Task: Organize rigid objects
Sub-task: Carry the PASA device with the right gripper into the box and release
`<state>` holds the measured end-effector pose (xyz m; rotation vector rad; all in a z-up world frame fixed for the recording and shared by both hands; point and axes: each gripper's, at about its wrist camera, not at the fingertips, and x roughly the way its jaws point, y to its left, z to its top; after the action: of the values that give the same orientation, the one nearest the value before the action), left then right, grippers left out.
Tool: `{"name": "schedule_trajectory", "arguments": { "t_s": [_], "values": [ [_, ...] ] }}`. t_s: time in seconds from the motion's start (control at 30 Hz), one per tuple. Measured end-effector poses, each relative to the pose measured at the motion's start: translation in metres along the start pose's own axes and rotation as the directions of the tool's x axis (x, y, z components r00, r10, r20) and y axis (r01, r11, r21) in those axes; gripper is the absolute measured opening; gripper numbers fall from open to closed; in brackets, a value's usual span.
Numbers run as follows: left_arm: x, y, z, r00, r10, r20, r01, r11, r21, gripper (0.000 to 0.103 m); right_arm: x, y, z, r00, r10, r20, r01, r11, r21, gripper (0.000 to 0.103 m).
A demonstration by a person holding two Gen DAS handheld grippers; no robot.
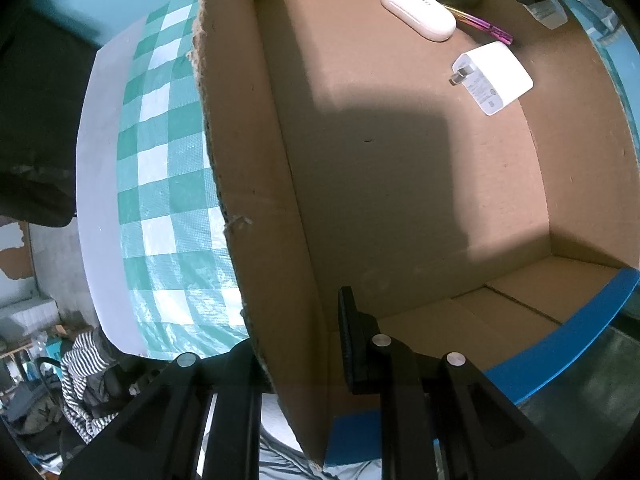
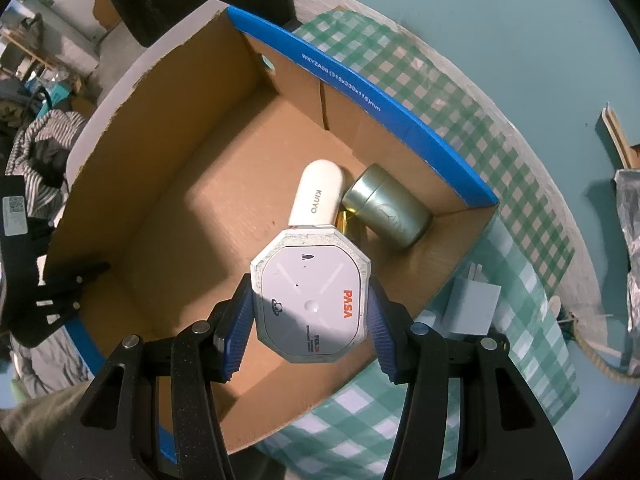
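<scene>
An open cardboard box (image 2: 168, 216) with a blue rim stands on a green checked tablecloth. In it lie a white KINYO case (image 2: 318, 196), a metal tin (image 2: 386, 206) and, in the left wrist view, a white charger plug (image 1: 494, 78) and a pink pen (image 1: 484, 26). My right gripper (image 2: 308, 312) is shut on a white octagonal PASA device (image 2: 310, 294) and holds it above the box. My left gripper (image 1: 296, 340) is shut on the box's side wall (image 1: 256, 184), one finger inside and one outside.
The checked tablecloth (image 1: 164, 152) covers a round table with a white edge (image 1: 94, 168). A pale block (image 2: 472, 304) lies on the cloth right of the box. Striped clothing (image 1: 80, 368) and clutter lie below the table.
</scene>
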<state>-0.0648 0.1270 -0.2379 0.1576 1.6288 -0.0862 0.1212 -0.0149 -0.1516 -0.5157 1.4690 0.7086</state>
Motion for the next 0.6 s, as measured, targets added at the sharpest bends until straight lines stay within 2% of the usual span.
{"name": "schedule_trajectory", "arguments": {
  "t_s": [0.2,0.33,0.5,0.6],
  "values": [
    [0.000,0.001,0.000,1.000,0.002,0.001,-0.002,1.000,0.002,0.017,0.006,-0.003,-0.002,1.000,-0.010,-0.018,0.010,1.000,0.024,0.053],
    [0.001,0.000,0.000,1.000,0.002,0.001,-0.002,1.000,0.001,0.017,0.000,-0.003,-0.003,1.000,-0.006,0.017,0.005,0.999,0.035,0.054],
    [0.001,0.000,0.000,1.000,0.003,0.002,-0.003,1.000,0.004,0.017,-0.010,-0.004,-0.003,0.999,-0.008,0.036,0.007,0.999,0.038,0.062],
    [0.001,-0.001,-0.001,1.000,0.006,0.002,-0.006,1.000,0.009,0.017,-0.018,-0.004,-0.004,0.998,-0.007,0.055,0.005,0.999,0.041,0.062]
  ]
}}
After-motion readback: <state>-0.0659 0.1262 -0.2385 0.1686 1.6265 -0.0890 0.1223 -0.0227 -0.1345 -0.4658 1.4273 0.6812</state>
